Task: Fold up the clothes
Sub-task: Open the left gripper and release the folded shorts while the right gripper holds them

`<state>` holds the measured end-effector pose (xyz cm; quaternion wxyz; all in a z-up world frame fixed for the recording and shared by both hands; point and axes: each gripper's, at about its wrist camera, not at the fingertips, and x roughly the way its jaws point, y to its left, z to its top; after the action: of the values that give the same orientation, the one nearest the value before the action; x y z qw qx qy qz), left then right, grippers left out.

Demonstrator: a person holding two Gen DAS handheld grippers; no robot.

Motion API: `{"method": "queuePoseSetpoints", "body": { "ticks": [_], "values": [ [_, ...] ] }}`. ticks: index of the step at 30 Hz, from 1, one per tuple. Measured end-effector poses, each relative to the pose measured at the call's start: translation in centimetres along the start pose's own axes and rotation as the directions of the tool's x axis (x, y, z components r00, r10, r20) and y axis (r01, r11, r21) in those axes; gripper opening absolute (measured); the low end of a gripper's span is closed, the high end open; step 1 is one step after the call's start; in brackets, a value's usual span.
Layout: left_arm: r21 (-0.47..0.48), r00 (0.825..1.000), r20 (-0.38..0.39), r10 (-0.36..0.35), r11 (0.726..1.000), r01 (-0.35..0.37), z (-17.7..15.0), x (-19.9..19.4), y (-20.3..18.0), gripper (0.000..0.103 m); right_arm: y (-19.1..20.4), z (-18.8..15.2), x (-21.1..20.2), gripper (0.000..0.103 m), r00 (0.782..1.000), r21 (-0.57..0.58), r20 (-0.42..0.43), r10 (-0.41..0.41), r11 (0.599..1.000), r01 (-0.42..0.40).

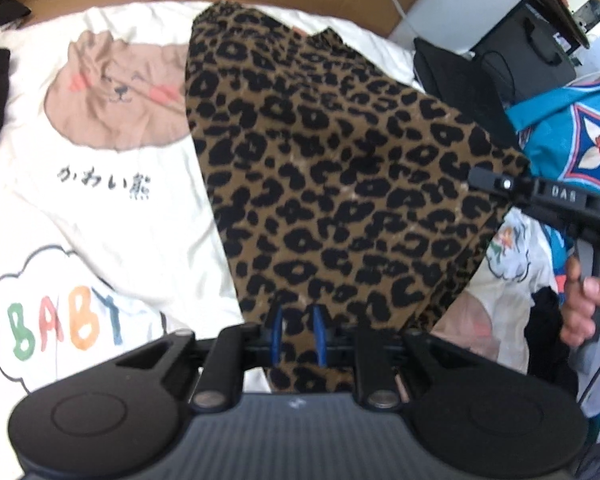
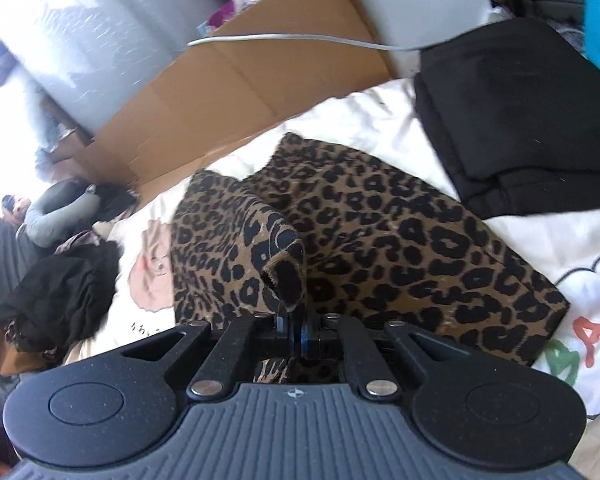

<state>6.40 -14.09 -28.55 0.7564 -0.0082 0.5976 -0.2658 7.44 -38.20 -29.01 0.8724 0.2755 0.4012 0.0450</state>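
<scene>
I'm carrying the leopard-print garment (image 2: 380, 248) over the white bedsheet (image 1: 100, 208), right gripper (image 2: 296, 334) pinching a bunched corner tight, left gripper (image 1: 298, 336) jaws slightly apart around the near edge, risking that edge slipping free and skewing the fold.

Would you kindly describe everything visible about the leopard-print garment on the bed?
The leopard-print garment is brown knit-looking fabric with black spots, lying partly folded on a white printed bedsheet, beside a folded black garment. One layer lies flat with a straight folded edge; another corner is lifted into a peak. The right gripper is shut on that raised corner. The left gripper has its jaws slightly apart, with the cloth's near edge between them; whether they pinch it is unclear.
</scene>
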Motion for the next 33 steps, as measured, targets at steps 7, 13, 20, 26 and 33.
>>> {"method": "queuePoseSetpoints", "body": {
  "ticks": [7, 13, 20, 26, 33],
  "values": [
    [-0.001, 1.000, -0.030, -0.007, 1.000, 0.007, -1.6, 0.6, 2.2, 0.024, -2.7, 0.5, -0.4, 0.000, 0.998, 0.068, 0.034, -0.055, 0.996, 0.053],
    [0.028, 0.998, -0.053, -0.044, 0.999, 0.046, -2.6, 1.3, 3.5, 0.032, -5.8, -0.5, -1.0, 0.000, 0.995, 0.139, 0.055, -0.087, 0.987, 0.079],
    [0.076, 0.994, -0.067, -0.081, 0.993, 0.086, -2.9, 2.5, 4.8, 0.037, -8.8, -2.7, -0.4, 0.001, 0.996, 0.185, 0.076, -0.057, 0.982, 0.042],
    [0.070, 0.989, -0.120, -0.091, 0.992, 0.100, -3.0, 4.4, 6.5, 0.037, -10.8, -3.7, -0.7, 0.011, 0.991, 0.204, 0.123, -0.049, 0.979, 0.023],
    [0.031, 0.981, -0.129, -0.144, 0.988, 0.149, -3.1, 3.4, 8.5, 0.037, -13.4, -3.4, 0.1, 0.037, 0.989, 0.286, 0.143, -0.020, 0.958, -0.022]
  ]
}}
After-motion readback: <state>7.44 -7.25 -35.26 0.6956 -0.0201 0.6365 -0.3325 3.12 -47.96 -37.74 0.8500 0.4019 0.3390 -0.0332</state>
